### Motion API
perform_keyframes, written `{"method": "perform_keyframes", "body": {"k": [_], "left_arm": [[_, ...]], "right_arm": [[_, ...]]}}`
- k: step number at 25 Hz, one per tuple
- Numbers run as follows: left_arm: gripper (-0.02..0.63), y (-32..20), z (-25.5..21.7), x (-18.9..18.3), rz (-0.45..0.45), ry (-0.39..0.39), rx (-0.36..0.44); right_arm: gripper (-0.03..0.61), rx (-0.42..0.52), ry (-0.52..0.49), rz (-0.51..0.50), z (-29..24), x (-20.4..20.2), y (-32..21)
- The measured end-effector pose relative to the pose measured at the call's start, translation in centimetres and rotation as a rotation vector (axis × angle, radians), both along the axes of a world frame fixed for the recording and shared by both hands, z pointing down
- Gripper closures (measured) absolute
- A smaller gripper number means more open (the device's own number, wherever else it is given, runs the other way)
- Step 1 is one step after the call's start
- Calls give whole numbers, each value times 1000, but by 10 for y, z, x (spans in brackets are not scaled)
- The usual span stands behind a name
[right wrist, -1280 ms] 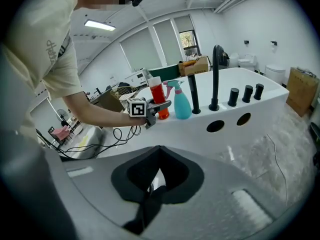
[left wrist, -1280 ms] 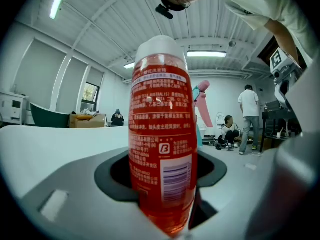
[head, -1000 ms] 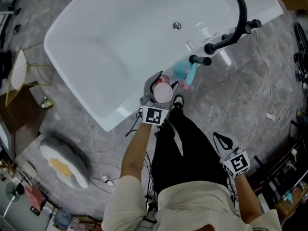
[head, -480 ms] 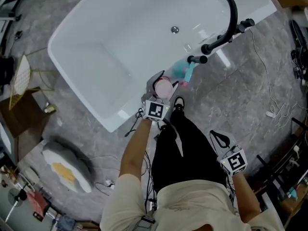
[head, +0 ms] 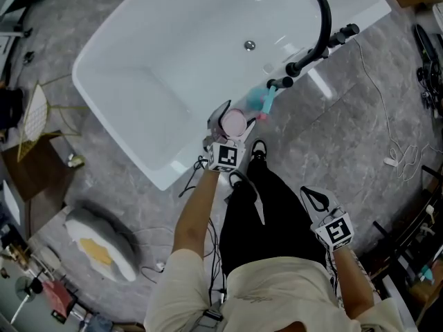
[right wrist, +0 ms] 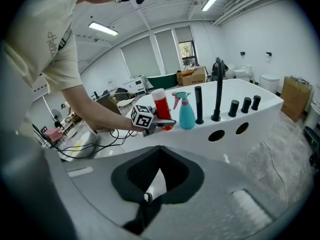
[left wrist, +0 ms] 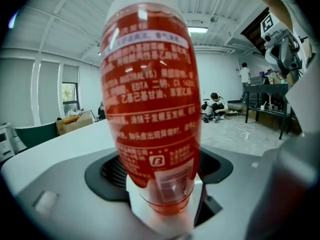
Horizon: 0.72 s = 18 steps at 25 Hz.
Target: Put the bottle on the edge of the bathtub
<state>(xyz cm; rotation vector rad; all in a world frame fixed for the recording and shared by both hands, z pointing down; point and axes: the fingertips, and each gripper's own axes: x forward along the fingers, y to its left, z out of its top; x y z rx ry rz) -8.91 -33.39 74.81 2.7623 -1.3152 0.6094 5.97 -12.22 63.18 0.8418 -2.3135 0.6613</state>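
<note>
A red bottle (head: 234, 122) with a pale pink cap stands upright on the near rim of the white bathtub (head: 173, 168). In the left gripper view the bottle (left wrist: 150, 99) fills the middle. My left gripper (head: 237, 116) reaches around it, one finger on each side. Its jaws are opening and the pads no longer press the bottle. From the right gripper view, the bottle (right wrist: 161, 109) sits between the left gripper (right wrist: 162, 122) fingers, next to a teal spray bottle (right wrist: 187, 114). My right gripper (head: 313, 194) hangs by my right hip, shut and empty.
A teal spray bottle (head: 263, 99) and black faucet fittings (head: 320, 19) stand on the rim just right of the red bottle. An egg-shaped cushion (head: 97, 237), cables (head: 197, 178) and a wire side table (head: 31, 109) lie on the grey floor to the left.
The left gripper's fingers have spread slightly off the bottle, which stays standing on the rim. The head view has shifted a little. The right gripper has barely moved.
</note>
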Motion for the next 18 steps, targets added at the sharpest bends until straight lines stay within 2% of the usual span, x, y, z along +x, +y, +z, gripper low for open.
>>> {"method": "perform_keyframes", "body": {"k": [7,12,13,18], "left_arm": [[187,30,-5,-26,-57,7,-62],[206,91,-8,-38,-86,5,-164],[218,106,-11,-40,-93,16,-196],[432,162,-42,-55,-152,116,-303]], "right_arm": [[578,31,-25,18,-9,-9,-2],[578,75,-57,14,-24,-24,-3],[578,84,-64,14,-29,-27,-4],[578,155,-106,2,-57,-55,-9]]}}
